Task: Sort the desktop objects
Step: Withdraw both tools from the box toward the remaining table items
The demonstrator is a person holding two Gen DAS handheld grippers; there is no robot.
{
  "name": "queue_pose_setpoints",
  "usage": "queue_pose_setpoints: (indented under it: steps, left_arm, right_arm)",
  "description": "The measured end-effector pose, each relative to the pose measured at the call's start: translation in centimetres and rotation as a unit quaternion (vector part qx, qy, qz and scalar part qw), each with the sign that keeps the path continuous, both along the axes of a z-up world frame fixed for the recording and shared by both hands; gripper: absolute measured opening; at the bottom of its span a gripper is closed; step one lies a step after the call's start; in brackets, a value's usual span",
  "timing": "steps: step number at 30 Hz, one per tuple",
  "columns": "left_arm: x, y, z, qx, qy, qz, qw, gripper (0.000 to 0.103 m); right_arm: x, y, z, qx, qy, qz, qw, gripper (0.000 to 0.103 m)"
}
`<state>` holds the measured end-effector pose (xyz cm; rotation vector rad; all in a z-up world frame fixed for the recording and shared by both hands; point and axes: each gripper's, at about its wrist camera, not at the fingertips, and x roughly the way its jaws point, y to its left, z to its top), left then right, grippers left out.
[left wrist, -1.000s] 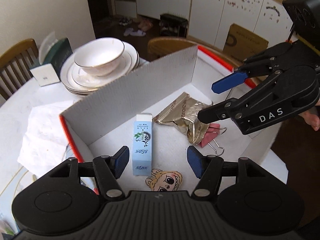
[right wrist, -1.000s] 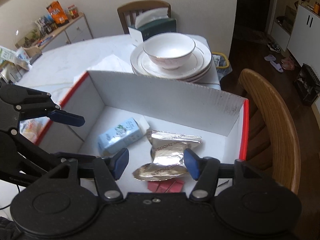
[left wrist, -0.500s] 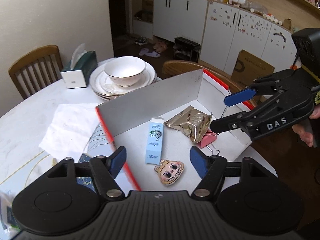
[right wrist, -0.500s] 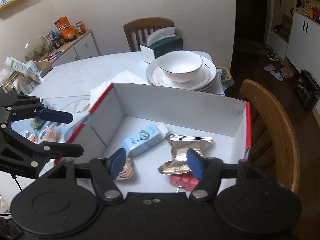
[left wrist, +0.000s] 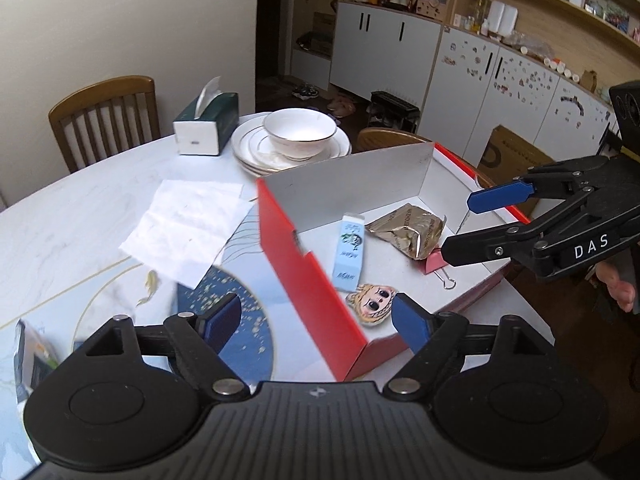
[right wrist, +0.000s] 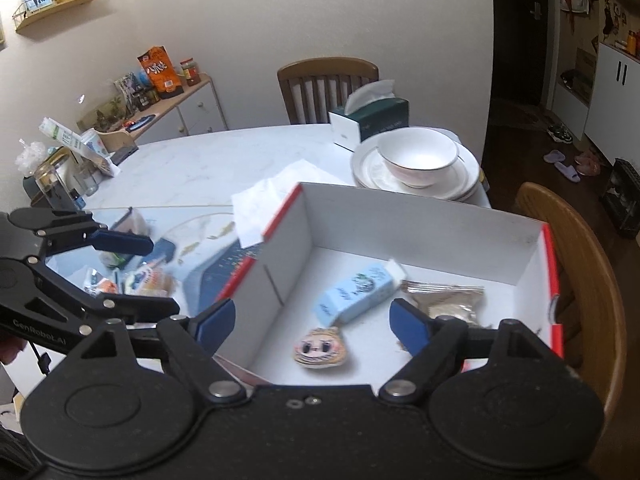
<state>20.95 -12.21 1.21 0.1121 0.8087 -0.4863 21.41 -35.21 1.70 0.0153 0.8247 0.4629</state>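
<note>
Now both grippers pulled back, higher than second ago: left gripper [left wrist: 316,322] spread, empty; right gripper [right wrist: 310,320] spread, empty, outside red-and-white cardboard box [left wrist: 296,256]; more table visible.

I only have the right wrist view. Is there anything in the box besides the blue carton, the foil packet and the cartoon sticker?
Observer: Yes. The left wrist view shows a pink binder clip at the foil packet's edge, on the side your tool hides.
Operator: Is the right tool carrying anything?
Observer: No. Seen from the left wrist view, the right tool is open and empty, and it hovers close to that clip.
</note>
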Motion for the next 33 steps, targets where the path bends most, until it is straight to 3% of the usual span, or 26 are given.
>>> queue_pose_setpoints:
  steps: [4, 10, 13, 26, 33]
  left_arm:
    - [-0.7, 2.2, -0.2, -0.005, -0.002, 0.011, 0.9999, 0.089]
    - [-1.8, 5.5, -0.7, -0.022, 0.003, 0.023, 0.9995, 0.090]
    - [-2.4, 7.1, -1.2, -0.026, 0.005, 0.029, 0.9992, 0.103]
    - [-4.7, 13.8, -3.9, -0.023, 0.027, 0.054, 0.9979, 0.103]
    - [-5.5, 15.8, -5.7, -0.019, 0.039, 0.043, 0.9982, 0.103]
  right_arm:
    - [-0.6, 1.8, 0.3, 0.002, -0.004, -0.002, 1.000, 0.084]
    - [-1.4, 4.6, 0.2, 0.002, -0.004, 0.004, 1.000, 0.084]
    - [-1.6, 5.9, 0.2, 0.001, -0.006, 0.007, 1.000, 0.085]
    - [-2.4, 11.6, -0.9, 0.000, 0.000, 0.015, 1.000, 0.085]
    - [-2.4, 14.8, -2.3, -0.003, 0.016, 0.025, 1.000, 0.085]
